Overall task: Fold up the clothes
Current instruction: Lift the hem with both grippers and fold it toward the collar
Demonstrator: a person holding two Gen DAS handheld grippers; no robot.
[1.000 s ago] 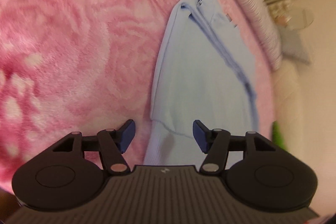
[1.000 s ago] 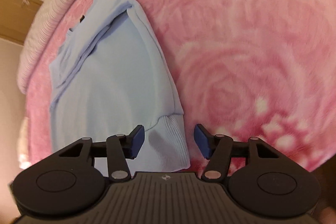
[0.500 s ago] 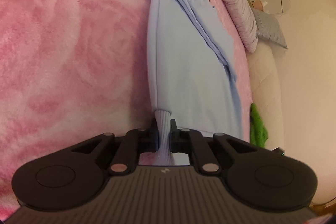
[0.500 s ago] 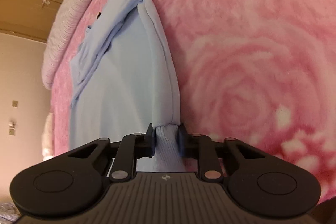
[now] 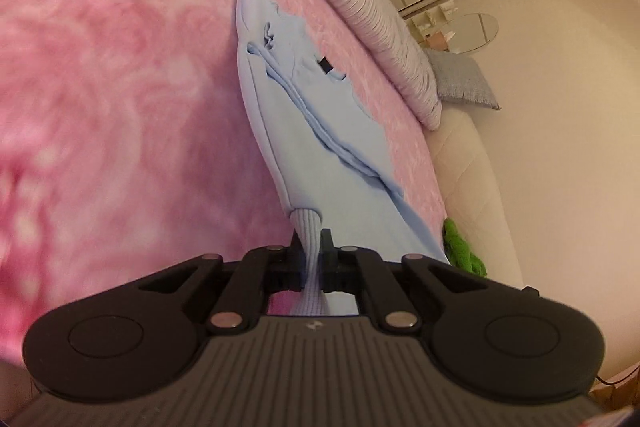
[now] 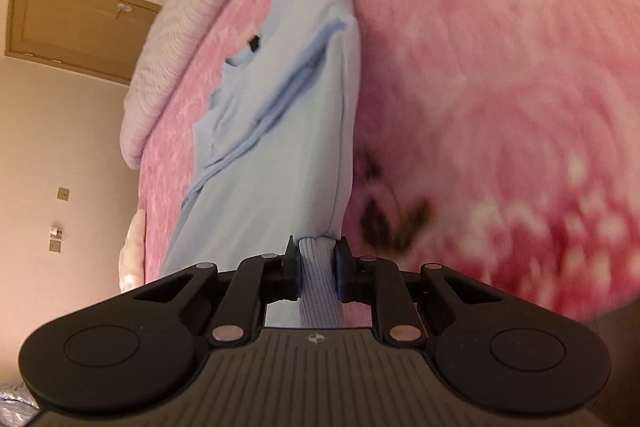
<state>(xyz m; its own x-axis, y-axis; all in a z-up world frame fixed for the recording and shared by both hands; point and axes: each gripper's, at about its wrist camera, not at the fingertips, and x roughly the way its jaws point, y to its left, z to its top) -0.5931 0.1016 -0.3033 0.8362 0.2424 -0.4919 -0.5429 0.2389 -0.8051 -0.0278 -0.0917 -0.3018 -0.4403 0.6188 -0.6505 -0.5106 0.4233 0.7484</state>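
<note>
Now my left hand-held gripper and right hand-held gripper each pinch a ribbed hem corner of the blue sweater, whose long axis runs straight away from both toward the bed's striped pillow.

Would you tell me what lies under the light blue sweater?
The light blue sweater lies on a pink rose-patterned blanket, which shows on both sides. The blanket directly beneath is covered. Both grippers, left and right, pinch its ribbed hem.
</note>
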